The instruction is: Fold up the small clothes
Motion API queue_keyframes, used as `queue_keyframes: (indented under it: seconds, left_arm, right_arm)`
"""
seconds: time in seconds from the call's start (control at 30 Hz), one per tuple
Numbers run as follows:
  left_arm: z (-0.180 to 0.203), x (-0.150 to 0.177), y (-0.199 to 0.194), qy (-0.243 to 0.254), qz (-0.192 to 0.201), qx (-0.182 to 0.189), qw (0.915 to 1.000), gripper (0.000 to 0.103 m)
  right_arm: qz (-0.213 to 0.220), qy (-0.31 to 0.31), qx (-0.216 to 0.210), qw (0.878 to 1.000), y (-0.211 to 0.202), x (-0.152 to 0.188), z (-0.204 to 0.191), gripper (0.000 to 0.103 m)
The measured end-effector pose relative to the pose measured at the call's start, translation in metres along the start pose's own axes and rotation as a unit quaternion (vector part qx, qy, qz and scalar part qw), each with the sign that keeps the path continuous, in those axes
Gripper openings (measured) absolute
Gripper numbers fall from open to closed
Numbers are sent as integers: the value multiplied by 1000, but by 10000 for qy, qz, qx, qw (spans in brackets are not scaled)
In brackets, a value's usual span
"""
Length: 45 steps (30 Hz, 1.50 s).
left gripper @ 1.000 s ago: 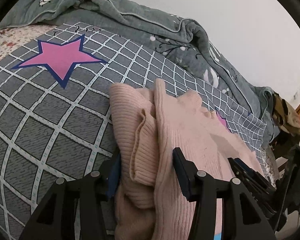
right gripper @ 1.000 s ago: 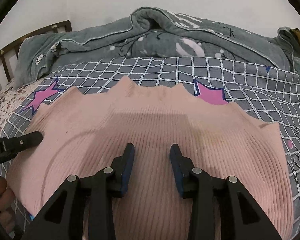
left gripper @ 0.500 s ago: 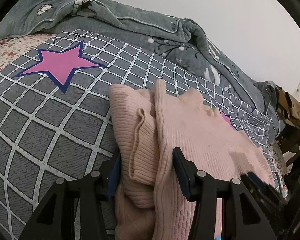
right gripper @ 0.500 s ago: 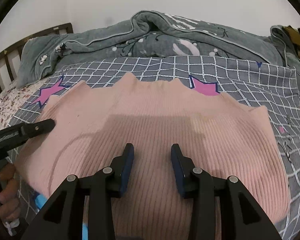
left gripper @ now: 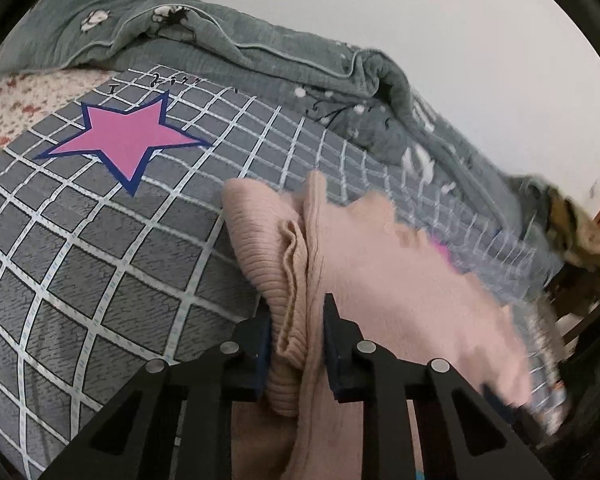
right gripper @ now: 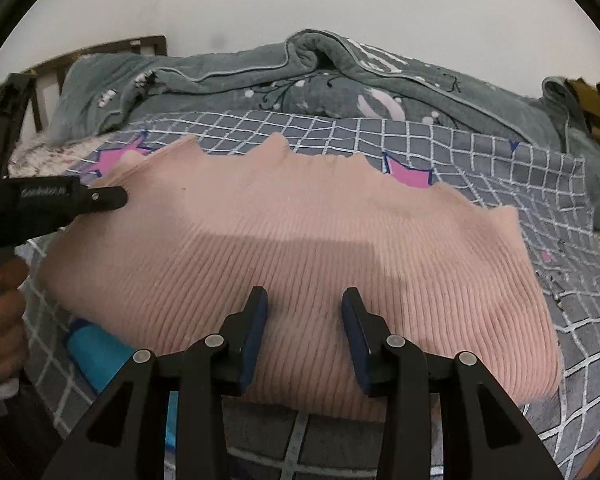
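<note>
A pink ribbed knit sweater (right gripper: 300,240) lies folded on the grey checked bedsheet (left gripper: 80,260). In the left wrist view my left gripper (left gripper: 296,320) is shut on the sweater's bunched left edge (left gripper: 288,264), with ribbed folds pinched between its fingers. In the right wrist view my right gripper (right gripper: 304,312) is open, its fingers apart over the sweater's near edge and holding nothing. The left gripper also shows in the right wrist view (right gripper: 100,198) at the sweater's left side.
A rumpled grey-green quilt (right gripper: 300,80) lies along the wall at the back of the bed. A pink star (left gripper: 128,148) is printed on the sheet. A blue object (right gripper: 96,352) lies at the sweater's near left. Dark clothing hangs over a chair (left gripper: 576,240) at the right.
My left gripper has closed tighter on the sweater's bunched edge. My right gripper has drawn back toward the sweater's near edge, staying open. The sweater's right part is blurred with motion.
</note>
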<state>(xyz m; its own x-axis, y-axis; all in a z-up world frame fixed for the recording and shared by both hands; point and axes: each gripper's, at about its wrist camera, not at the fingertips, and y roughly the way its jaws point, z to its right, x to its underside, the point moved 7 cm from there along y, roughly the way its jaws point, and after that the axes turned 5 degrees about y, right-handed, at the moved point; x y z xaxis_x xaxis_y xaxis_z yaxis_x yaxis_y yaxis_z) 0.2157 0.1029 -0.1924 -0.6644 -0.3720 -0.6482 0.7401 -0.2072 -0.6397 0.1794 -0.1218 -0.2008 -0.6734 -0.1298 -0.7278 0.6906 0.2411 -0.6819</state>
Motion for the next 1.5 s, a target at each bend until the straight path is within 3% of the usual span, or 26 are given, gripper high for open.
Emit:
queue_keyframes:
  seconds: [0.13, 0.3, 0.47, 0.63, 0.77, 0.9, 1.03, 1.1, 1.2, 1.37, 1.5]
  left_arm:
    - [31, -18, -21, 104, 171, 196, 9996, 21]
    - [90, -29, -33, 610, 139, -105, 9980, 21]
    - [145, -33, -34, 749, 58, -208, 9970, 21]
    - [211, -22, -21, 1051, -36, -34, 9944, 20]
    - [257, 7, 1, 1288, -144, 116, 9915, 20]
    - [287, 41, 38, 1452, -510, 76, 9880, 20]
    - [297, 66, 60, 1586, -729, 36, 9846, 22]
    - [302, 71, 64, 1564, -820, 367, 9836, 24]
    - [304, 68, 60, 1456, -944, 836, 9813, 40]
    - [293, 52, 39, 1548, -736, 996, 9802, 43]
    - [261, 32, 14, 1362, -437, 1091, 9837, 48]
  right_arm:
    - [71, 93, -395, 9992, -17, -5, 11, 39]
    - [537, 465, -345, 9969, -47, -21, 54, 39]
    - [526, 1307, -287, 9896, -57, -20, 115, 40]
    - [686, 1685, -92, 9833, -73, -15, 162, 40]
    - [797, 1924, 71, 9780, -85, -11, 194, 40]
    - [823, 2131, 149, 9734, -89, -7, 215, 40]
    - [856, 2239, 202, 9706, -93, -6, 231, 40]
    - [902, 2275, 246, 9693, -96, -7, 237, 40]
    - [920, 2368, 227, 9669, -98, -7, 243, 40]
    - [947, 2433, 4, 9653, -96, -13, 234, 40]
    - [1039, 2303, -327, 9670, -96, -24, 207, 40]
